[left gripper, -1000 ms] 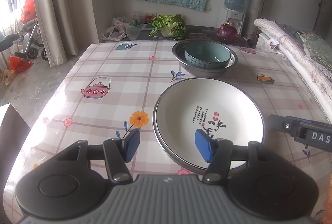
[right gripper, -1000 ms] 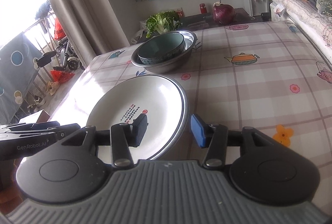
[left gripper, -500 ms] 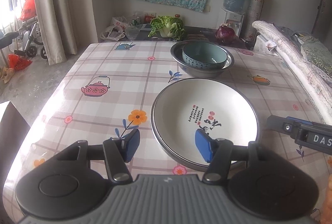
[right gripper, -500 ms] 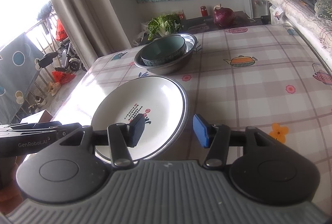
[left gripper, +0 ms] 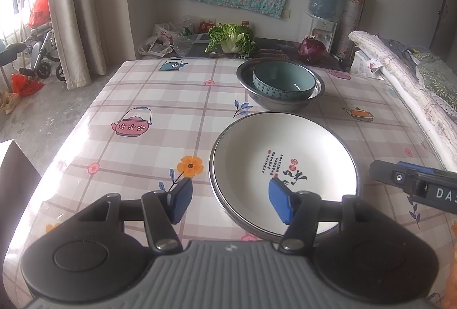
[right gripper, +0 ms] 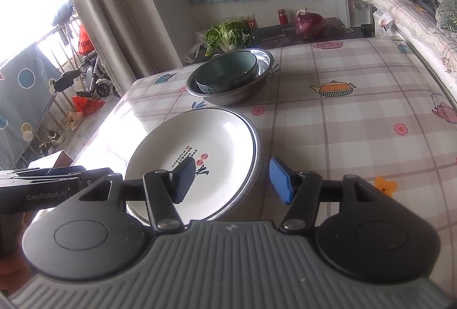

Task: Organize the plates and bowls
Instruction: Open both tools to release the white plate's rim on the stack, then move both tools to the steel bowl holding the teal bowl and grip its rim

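The table [left gripper: 160, 109] was covered in a glossy checked oilcloth printed with teapots and flowers, and the white plate [left gripper: 285, 143] served as the landmark on it. The plate was round, shallow and glazed smooth, with small dark and red writing and a painted motif near its middle, and it sat on a second plate [left gripper: 212, 180] of which only a dark rim showed underneath. Just beyond the plate stood a round steel basin [left gripper: 285, 104] with a dull metallic sheen, and nested inside it was a teal bowl [left gripper: 282, 79] with a patterned band round its outer wall. Further beyond the plate, off the table's far edge, lay a leafy green cabbage [left gripper: 231, 37] and a purple onion [left gripper: 311, 47]. The left tongs [left gripper: 230, 200] hung over the plate's near left rim with their ribbed blue pads spread at a middling width, one pad outside the rim and the other above the plate's face, gripping nothing. The right tongs [right gripper: 232, 180] straddled the plate's near right rim the same way; their jaws were opening, the rim lay between the pads, and neither pad pressed on it.
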Available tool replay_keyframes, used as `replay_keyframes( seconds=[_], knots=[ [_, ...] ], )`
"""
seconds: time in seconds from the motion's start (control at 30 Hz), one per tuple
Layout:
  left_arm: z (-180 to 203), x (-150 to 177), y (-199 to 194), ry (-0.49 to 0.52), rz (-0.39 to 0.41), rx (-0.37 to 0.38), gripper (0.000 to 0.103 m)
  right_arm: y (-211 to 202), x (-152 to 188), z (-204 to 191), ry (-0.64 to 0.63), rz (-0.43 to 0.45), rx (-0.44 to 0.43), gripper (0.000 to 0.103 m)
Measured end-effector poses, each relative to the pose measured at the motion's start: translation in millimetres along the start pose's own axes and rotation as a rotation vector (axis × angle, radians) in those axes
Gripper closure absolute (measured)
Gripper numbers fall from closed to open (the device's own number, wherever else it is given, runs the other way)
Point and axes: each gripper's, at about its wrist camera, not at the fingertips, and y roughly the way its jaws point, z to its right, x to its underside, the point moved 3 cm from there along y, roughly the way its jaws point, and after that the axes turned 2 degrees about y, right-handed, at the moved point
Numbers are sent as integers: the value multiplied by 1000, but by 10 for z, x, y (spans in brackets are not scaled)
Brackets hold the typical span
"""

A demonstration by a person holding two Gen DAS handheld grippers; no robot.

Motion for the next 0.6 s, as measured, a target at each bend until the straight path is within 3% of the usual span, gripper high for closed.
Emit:
replay_keyframes(
  seconds=[0.3, 0.6],
  knots=[
    [-109, -298, 230, 2, 23, 60, 42, 144, -229, 40, -14, -3, 8, 45],
    [-285, -947, 806, -52, 30, 152, 42, 519, -774, 270, -3, 0, 34, 45]
  ],
)
